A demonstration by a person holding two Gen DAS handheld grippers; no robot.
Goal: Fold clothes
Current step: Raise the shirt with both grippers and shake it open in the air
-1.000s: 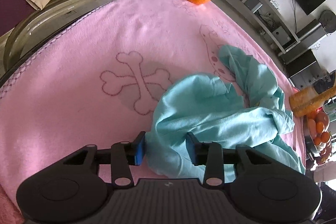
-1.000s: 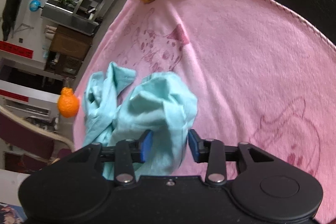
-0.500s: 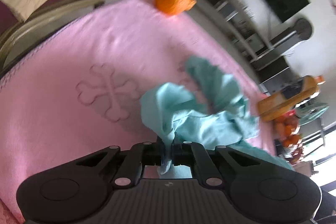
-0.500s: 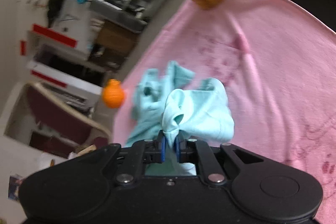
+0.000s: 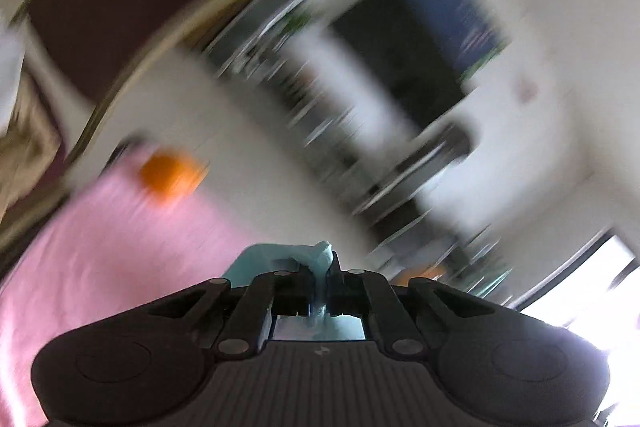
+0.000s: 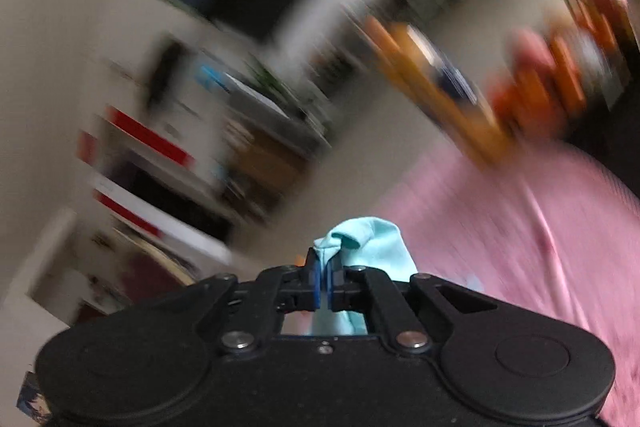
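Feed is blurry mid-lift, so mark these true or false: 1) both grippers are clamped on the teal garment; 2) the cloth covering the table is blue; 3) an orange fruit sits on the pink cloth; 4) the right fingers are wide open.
1) True: the left gripper and right gripper each pinch a bunch of the teal garment.
2) False: the table cloth is pink.
3) True: an orange fruit shows near its far edge, blurred.
4) False: the right fingers are closed on fabric.

A home living room
A wall-mounted television (image 5: 416, 55), low media shelving (image 5: 288, 27) and a pink blanket-covered table (image 5: 120, 247) are seen
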